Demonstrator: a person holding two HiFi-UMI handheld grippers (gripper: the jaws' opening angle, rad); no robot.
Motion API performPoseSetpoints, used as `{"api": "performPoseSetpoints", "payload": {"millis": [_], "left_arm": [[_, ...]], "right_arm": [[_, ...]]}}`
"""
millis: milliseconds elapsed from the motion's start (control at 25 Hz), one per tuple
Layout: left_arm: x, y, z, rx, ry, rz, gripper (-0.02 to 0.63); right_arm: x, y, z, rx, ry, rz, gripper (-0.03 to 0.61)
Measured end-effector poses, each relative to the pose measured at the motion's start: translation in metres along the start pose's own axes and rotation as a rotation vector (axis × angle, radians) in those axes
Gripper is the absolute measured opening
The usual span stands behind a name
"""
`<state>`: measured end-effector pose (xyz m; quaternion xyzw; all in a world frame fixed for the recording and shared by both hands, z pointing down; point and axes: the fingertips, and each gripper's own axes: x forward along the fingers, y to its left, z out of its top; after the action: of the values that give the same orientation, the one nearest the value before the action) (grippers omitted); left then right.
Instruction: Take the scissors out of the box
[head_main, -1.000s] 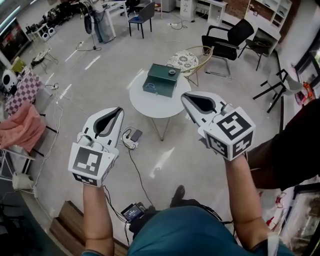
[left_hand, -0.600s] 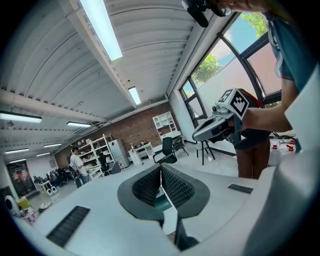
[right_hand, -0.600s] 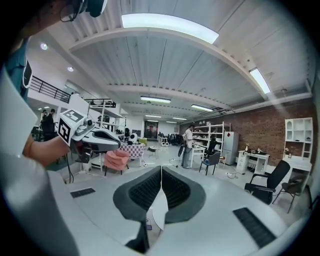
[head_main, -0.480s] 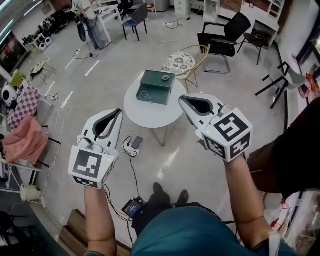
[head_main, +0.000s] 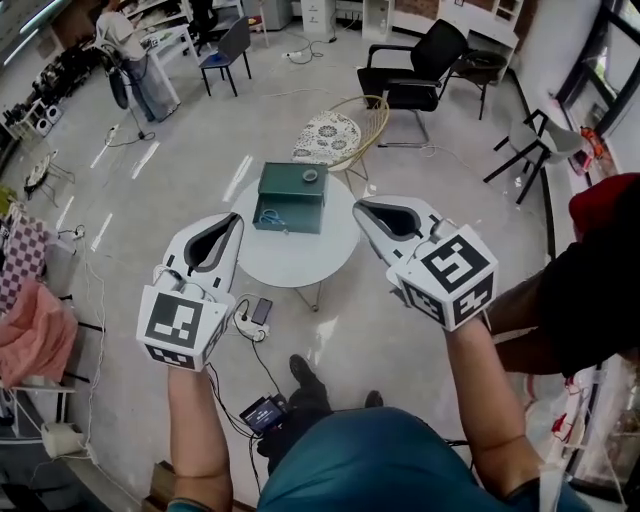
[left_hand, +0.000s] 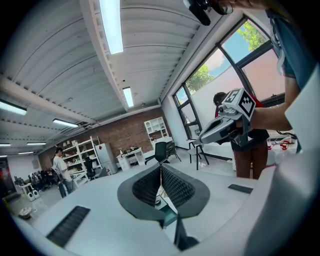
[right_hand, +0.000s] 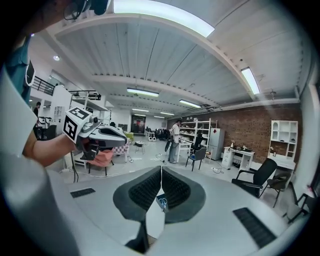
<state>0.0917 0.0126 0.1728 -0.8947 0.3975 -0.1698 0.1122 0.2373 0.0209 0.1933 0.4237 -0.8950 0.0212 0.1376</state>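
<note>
The left gripper (head_main: 236, 220) and right gripper (head_main: 364, 206) are being held, jaws pressed together and empty, nearer than the box (head_main: 300, 185) holding scissors (head_main: 270, 216).

1. A dark green rectangular box (head_main: 291, 190) stands on the far half of a round white table (head_main: 300, 258).
2. Small blue-handled scissors (head_main: 270, 215) lie flat at the box's near-left corner, touching its green surface.
</note>
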Motion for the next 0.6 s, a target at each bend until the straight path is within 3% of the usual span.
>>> {"api": "performPoseSetpoints", "payload": {"millis": [600], "left_arm": [[0.05, 0.181, -0.051, -0.009, -0.036, -0.082, 0.023]], "right_arm": [[0.169, -0.006, 0.049, 0.011, 0.05, -0.096, 0.038]]}}
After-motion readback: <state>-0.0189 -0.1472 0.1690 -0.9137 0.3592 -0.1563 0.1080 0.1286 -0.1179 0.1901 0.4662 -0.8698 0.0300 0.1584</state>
